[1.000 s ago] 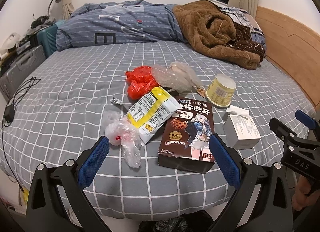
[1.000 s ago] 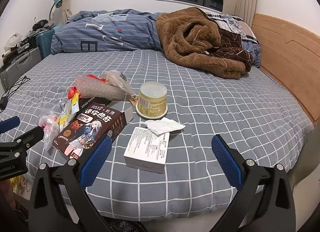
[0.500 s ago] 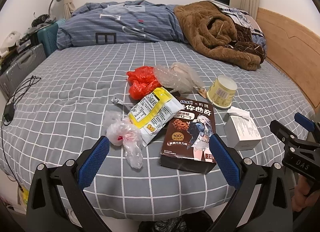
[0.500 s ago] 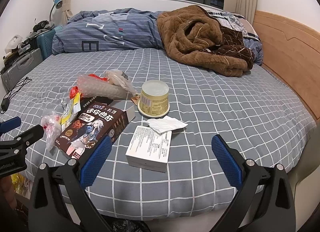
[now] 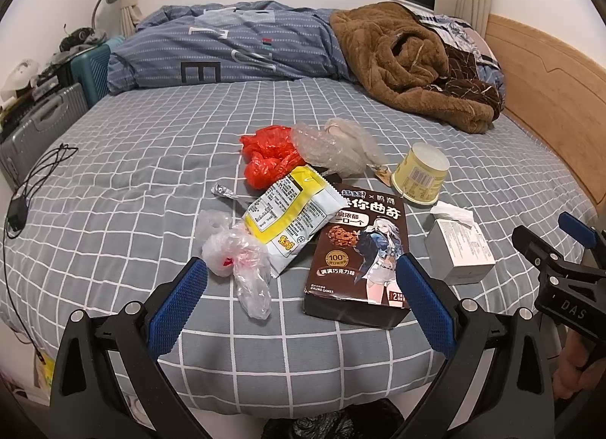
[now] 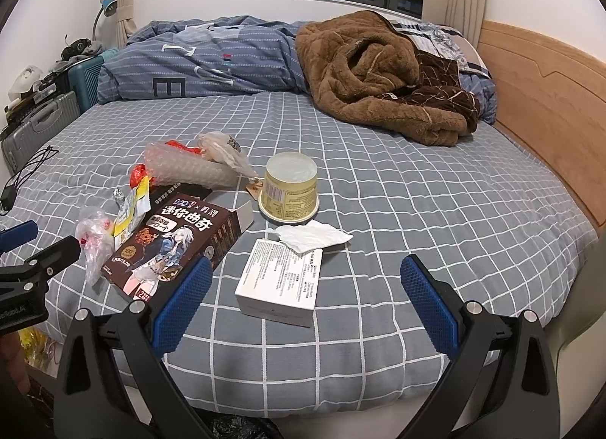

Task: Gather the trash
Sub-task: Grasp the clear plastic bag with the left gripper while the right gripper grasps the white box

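Several pieces of trash lay on the bed (image 5: pixel 113 181), none yet collected. Over the last second both cameras had crept slightly nearer the bed edge; nothing on the sheet had shifted. Judgement: approach phase, first pick not begun.

Left to right in the left wrist view: crumpled clear bag (image 5: pixel 235 261), red plastic bag (image 5: pixel 269 158), yellow-and-white snack packet (image 5: pixel 288 219) overlapping the brown cookie box (image 5: pixel 360 253), bubble wrap (image 5: pixel 333 147) behind them, upturned yellow cup (image 5: pixel 418 177), white carton (image 5: pixel 460 249) with a tissue (image 5: pixel 452 211) at its far end.

Left gripper (image 5: pixel 301 300): fingers spread wide, holding nothing, hovering at the near bed edge with the clear bag and cookie box just ahead. Right gripper (image 6: pixel 303 297): fingers likewise apart and empty, the white carton (image 6: pixel 282 280) lying between and just beyond them. Likely first targets, by my reading: box or bag for the left, carton for the right.

Black bin bag (image 5: pixel 325 424) visible below the bed edge, probably the destination.

Surface: grey sheet with white grid, soft; flat items may need a pinch at an edge. Room: striped blue duvet (image 5: pixel 227 49) and brown fleece (image 5: pixel 409 60) at the far side, wooden headboard (image 5: pixel 545 98) right, suitcases (image 5: pixel 45 121) and a cable (image 5: pixel 34 181) left.
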The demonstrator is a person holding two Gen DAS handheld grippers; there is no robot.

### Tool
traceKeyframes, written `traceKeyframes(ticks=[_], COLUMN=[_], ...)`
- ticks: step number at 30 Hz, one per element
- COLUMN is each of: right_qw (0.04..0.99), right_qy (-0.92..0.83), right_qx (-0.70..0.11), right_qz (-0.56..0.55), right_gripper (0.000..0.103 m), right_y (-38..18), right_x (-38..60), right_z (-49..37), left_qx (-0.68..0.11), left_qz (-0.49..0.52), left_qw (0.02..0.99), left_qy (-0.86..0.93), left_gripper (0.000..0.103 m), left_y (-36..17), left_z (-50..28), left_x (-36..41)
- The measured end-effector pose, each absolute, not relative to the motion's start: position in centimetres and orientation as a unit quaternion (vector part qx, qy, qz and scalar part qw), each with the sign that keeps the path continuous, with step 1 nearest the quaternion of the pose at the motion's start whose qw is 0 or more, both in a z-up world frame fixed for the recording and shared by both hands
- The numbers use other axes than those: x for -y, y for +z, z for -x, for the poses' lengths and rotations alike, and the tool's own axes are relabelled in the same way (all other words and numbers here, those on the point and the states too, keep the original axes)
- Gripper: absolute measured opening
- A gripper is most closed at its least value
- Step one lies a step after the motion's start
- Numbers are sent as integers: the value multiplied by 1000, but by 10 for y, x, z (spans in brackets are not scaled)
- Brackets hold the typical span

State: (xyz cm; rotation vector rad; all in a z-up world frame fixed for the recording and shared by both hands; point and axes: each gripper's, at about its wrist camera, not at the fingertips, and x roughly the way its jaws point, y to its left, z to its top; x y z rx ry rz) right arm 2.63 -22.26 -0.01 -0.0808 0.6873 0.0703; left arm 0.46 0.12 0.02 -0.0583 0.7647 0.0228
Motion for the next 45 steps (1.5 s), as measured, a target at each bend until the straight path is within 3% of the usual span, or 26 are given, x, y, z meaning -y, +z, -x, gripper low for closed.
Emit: traceKeyframes(ticks=[26,45], right_qw=[939,907], right_qy=[36,10], right_qx=[-340,-417], right_qz=[41,49], right_gripper=[96,96], right_y=[-2,-67], right_x=[221,202], right_z=[-29,-83], left_qx=[-377,-444], left_qz=[26,46], left_qw=[926,892], left_qy=[15,70], left_gripper=[97,97], left_y=[-4,-69], left_z=[-6,-46], left_x=[-4,-63])
